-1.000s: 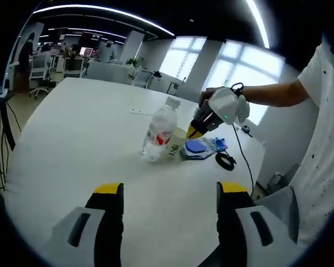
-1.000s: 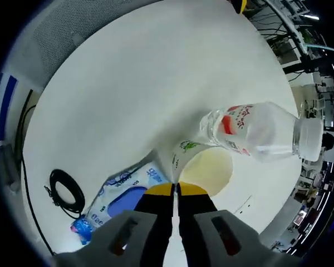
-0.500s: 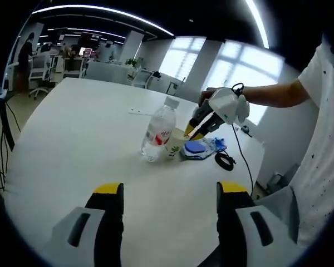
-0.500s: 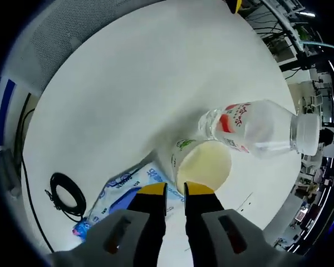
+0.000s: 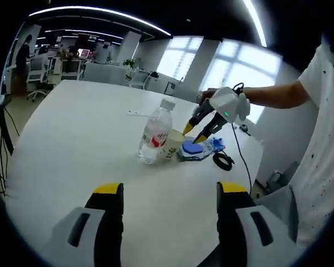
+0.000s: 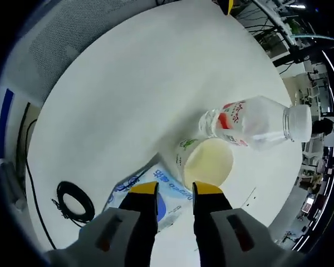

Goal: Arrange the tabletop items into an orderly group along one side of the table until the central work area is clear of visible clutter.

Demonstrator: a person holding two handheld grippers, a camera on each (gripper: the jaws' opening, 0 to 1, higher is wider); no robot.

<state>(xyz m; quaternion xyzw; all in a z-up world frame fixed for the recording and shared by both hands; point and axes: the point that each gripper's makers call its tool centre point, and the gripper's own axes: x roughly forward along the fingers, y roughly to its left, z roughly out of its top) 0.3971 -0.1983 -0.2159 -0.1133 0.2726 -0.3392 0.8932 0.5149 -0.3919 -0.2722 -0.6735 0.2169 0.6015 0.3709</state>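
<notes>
White round table (image 5: 72, 144) in an open office, windows behind. Right gripper (image 6: 175, 188) hovers with jaws parted and nothing between them, tips just above the near rim of the paper cup (image 6: 207, 161); seen from the left gripper view it (image 5: 199, 129) hangs over the cluster. Left gripper (image 5: 170, 189) is spread wide, empty, well back from the items. Clear water bottle (image 6: 250, 123) stands touching the cup at its 1 o'clock; blue wipes pack (image 6: 156, 192) lies at the cup's 8 o'clock, coiled black cable (image 6: 75, 201) farther out. Judgement: cup placed in the group; lift clear without knocking the rim. Bottle label red and white, cup print green, writing unreadable.
</notes>
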